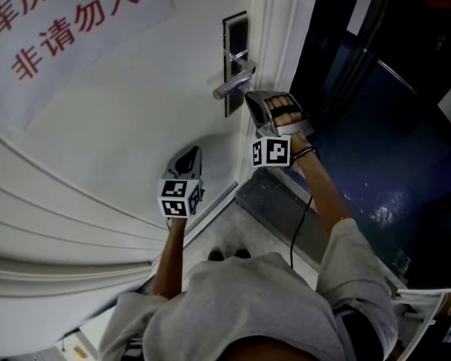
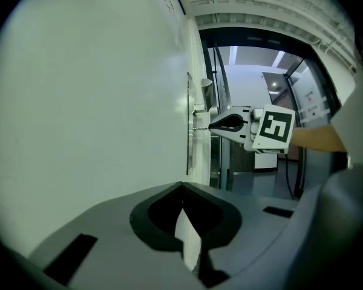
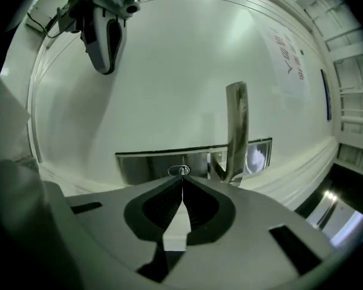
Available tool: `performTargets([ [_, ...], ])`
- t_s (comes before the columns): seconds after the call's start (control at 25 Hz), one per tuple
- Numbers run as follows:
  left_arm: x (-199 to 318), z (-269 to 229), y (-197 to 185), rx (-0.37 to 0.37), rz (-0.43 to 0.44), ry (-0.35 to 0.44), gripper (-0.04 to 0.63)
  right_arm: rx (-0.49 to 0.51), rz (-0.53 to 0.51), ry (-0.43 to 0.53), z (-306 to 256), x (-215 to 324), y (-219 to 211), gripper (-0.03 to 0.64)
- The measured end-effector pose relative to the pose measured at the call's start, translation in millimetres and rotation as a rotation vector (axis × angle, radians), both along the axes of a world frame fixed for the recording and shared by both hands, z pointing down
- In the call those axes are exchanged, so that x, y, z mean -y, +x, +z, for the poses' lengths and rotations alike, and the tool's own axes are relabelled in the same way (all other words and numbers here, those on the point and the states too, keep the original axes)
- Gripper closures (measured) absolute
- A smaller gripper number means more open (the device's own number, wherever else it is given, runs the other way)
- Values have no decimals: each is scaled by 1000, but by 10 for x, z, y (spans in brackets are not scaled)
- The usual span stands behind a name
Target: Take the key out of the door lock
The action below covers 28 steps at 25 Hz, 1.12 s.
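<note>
A steel lock plate (image 1: 235, 28) with a lever handle (image 1: 233, 85) sits on the white door (image 1: 135, 104). In the right gripper view, the small key (image 3: 180, 170) sticks out of the oval keyhole in the plate (image 3: 145, 165), left of the handle (image 3: 236, 125). My right gripper (image 3: 183, 177) is shut with its tips on the key. The left gripper view shows the key (image 2: 201, 127) as a thin stub between the plate and the right gripper (image 2: 212, 126). In the head view the right gripper (image 1: 248, 96) is just below the handle. My left gripper (image 1: 189, 150) hangs lower left, shut and empty, facing the door (image 2: 183, 186).
A paper sign with red characters (image 1: 68, 28) hangs on the door's upper left. The door frame (image 1: 282, 36) runs just right of the lock, with a dark blue floor (image 1: 376, 141) beyond it. A black cable (image 1: 299, 224) trails from the right gripper.
</note>
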<state>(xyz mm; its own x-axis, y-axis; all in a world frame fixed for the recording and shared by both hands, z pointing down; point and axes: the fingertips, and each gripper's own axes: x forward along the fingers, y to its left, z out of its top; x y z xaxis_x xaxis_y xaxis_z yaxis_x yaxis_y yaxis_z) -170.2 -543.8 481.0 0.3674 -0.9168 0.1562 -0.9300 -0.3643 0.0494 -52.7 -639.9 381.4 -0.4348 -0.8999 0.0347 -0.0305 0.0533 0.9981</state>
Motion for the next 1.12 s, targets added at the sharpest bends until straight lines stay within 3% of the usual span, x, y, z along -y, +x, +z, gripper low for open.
performTargets([
  [0.16, -22, 35, -24, 0, -3, -12, 577, 16, -7, -30, 9, 2, 19, 576],
  [0.24, -22, 53, -33, -1, -5, -17, 577, 15, -7, -57, 42, 22, 23, 468],
  [0.36, -18, 62, -25, -6, -5, -18, 577, 5, 9, -73, 78, 68, 32, 420],
  [0.68, -2, 83, 36, -2, 12, -21, 577, -7, 17, -34, 52, 188, -29, 433],
  [1.12, -1, 116, -39, 2, -6, -27, 577, -35, 1, 53, 20, 355, -147, 559],
])
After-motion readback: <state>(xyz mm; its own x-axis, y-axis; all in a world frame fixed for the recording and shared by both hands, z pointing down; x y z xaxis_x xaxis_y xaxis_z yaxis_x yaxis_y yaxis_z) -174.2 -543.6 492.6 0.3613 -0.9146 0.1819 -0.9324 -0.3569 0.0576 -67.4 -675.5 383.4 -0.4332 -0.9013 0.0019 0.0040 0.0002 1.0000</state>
